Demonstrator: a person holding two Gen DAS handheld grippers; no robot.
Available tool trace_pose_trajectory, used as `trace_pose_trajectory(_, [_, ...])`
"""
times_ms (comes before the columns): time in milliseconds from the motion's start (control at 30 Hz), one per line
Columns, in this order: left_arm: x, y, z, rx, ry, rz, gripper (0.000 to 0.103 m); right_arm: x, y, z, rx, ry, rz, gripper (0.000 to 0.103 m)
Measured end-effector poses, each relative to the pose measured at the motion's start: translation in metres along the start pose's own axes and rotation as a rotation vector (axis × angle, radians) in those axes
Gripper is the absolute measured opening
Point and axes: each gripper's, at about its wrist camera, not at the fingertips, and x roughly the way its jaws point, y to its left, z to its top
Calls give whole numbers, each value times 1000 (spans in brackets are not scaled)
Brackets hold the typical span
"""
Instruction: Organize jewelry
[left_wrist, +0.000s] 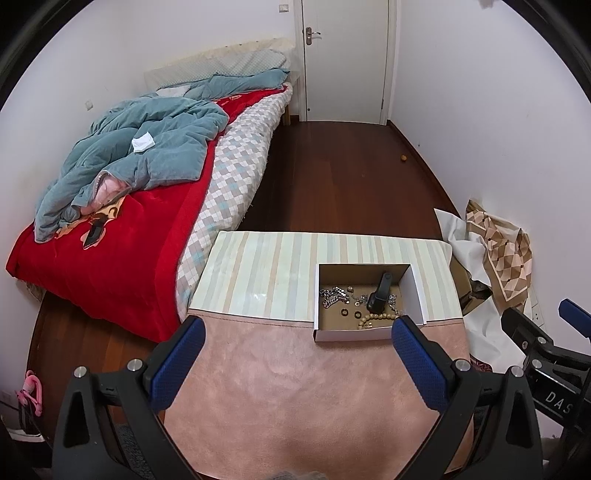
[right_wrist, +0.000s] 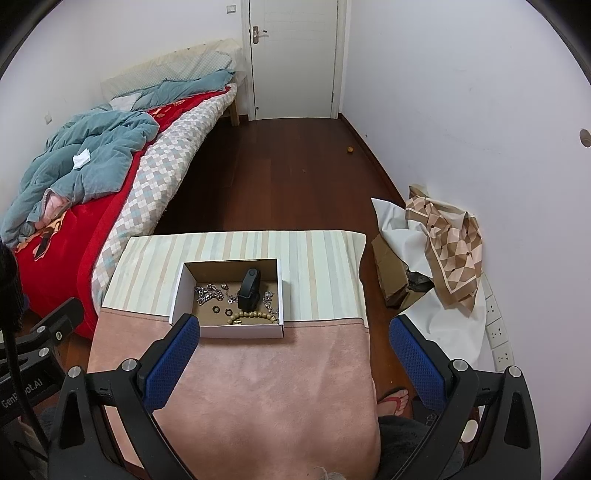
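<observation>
Jewelry sits in a white box (left_wrist: 364, 302) right of centre in my left view, on the surface (left_wrist: 258, 280): a silver chain (left_wrist: 334, 295), a black watch (left_wrist: 378, 295), a bead bracelet (left_wrist: 378, 318). I see my left tongs (left_wrist: 298, 345) spread wide and holding nothing, and my right tongs (right_wrist: 293, 343) equally wide, both low in frame before the box.

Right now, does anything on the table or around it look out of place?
Inside the white box, the jewelry lies loose and mixed: a silver chain, dark rings, a bead bracelet and a black wristband standing on end. On the floor, a small brown ball sits alone by the wall.
</observation>
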Motion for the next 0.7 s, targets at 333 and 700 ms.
trace_pose_trajectory(333, [-3, 1, 3, 0, -7, 4, 103, -4, 0, 2, -2, -3, 0, 103])
trace_pose_trajectory(700, [-6, 3, 3, -2, -14, 5, 103, -9, -2, 9, 0, -10, -1, 103])
